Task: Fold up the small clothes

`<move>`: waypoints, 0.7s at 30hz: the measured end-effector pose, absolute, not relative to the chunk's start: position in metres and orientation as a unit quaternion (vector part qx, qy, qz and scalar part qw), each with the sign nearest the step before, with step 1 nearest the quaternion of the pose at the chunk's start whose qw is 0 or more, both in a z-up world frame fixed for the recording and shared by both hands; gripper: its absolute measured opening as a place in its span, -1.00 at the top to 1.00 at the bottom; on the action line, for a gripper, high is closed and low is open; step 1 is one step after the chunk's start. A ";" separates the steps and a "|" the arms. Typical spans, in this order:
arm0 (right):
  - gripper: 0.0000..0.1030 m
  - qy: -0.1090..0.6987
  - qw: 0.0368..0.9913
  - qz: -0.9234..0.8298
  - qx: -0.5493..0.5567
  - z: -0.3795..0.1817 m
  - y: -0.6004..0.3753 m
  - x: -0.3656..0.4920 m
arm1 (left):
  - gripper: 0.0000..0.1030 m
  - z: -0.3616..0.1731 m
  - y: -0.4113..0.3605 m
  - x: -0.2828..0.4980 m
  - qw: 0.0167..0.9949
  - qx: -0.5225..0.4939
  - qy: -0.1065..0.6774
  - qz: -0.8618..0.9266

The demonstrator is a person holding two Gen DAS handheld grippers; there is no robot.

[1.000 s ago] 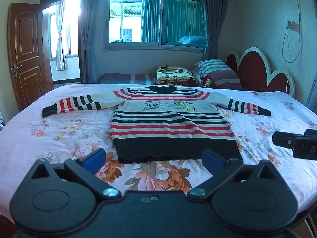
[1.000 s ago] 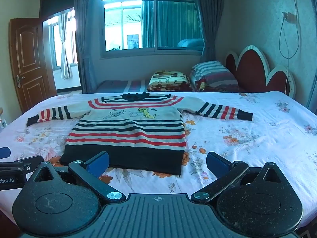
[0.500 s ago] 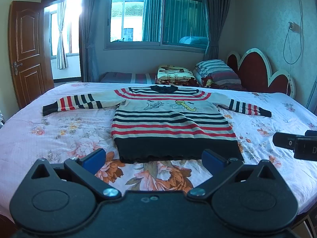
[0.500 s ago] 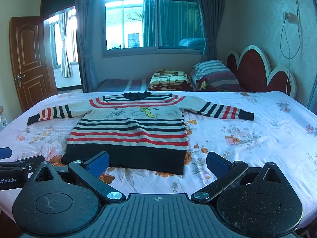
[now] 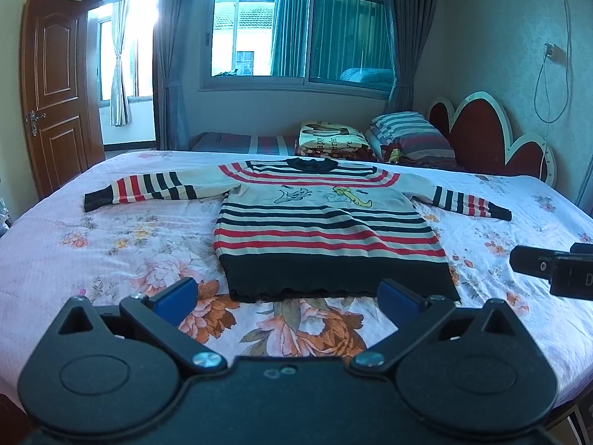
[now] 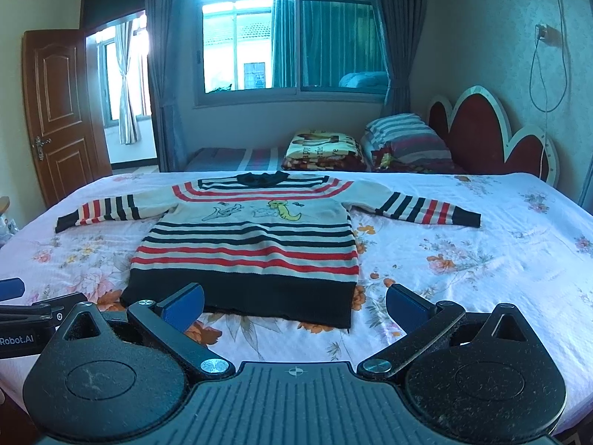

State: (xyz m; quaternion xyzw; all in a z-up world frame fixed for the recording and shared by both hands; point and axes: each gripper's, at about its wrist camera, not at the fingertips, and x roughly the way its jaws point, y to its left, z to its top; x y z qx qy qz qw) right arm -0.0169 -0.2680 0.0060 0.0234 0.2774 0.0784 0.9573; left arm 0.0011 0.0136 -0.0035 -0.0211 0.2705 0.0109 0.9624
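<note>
Left wrist view gives us the bed (image 5: 74, 259) first, its pink floral sheet filling the frame from 9 to 3 o'clock, with the red scalloped headboard (image 5: 481, 129) up at 2 o'clock and a striped pillow (image 5: 407, 129) and a folded blanket (image 5: 330, 141) near 1 o'clock. We see the striped sweater (image 5: 326, 230) lying flat at the centre of the sheet, collar toward 12 o'clock, dark hem toward 6, both sleeves spread out to 10 and 2 o'clock. Our left gripper (image 5: 287, 298) hangs just short of the hem with its blue pads (image 5: 174, 296) spread wide and nothing between them. From the right wrist view, our right gripper (image 6: 294, 306) is likewise spread wide and empty, its left pad overlapping the hem (image 6: 259, 296) in the picture, though we cannot tell whether it touches.
</note>
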 end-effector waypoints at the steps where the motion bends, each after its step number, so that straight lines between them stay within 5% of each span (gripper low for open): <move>1: -1.00 0.277 0.957 0.078 0.023 0.006 -0.268 -0.017 | -1.00 -0.004 0.014 0.001 0.962 -0.021 0.271 0.011; 21: -1.00 0.274 0.958 0.076 0.027 0.006 -0.270 -0.019 | -1.00 -0.004 0.009 0.000 0.963 -0.020 0.270 0.010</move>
